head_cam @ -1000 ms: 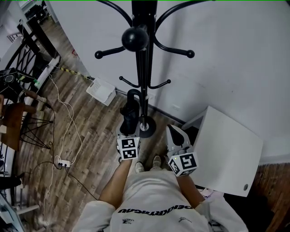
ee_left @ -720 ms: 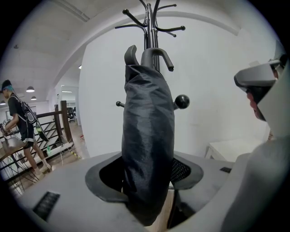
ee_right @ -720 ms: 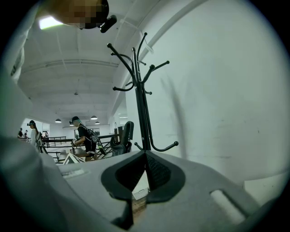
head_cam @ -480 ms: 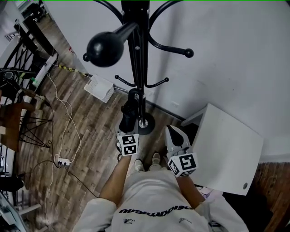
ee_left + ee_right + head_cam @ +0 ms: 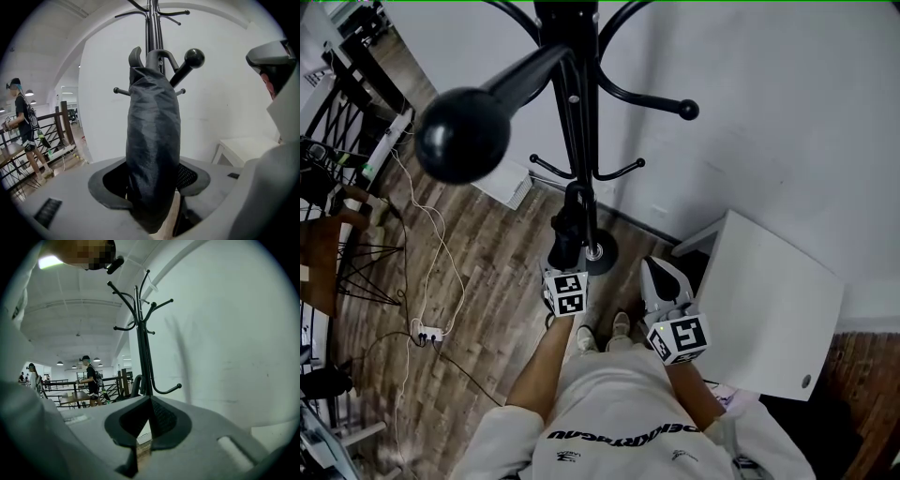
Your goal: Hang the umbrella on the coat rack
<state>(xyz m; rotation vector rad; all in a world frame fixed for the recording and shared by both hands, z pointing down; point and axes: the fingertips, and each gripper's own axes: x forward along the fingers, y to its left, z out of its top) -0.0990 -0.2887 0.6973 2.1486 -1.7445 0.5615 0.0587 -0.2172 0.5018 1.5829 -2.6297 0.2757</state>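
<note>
1. Where the head view looks down, the left gripper point(image 5: 564, 274) holds a black umbrella point(image 5: 567, 225) at frame centre, beside the coat rack point(image 5: 579, 141); the right gripper point(image 5: 661, 281) sits lower right.
2. Left gripper view: jaws clamped on the umbrella point(image 5: 152, 140), handle up by the coat rack point(image 5: 152, 23).
3. Right gripper view: jaws together, nothing between them; coat rack point(image 5: 140, 343) at centre.

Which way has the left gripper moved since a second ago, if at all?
Yes. The left gripper has sunk slightly, drawing closer to the coat rack at its base.
</note>
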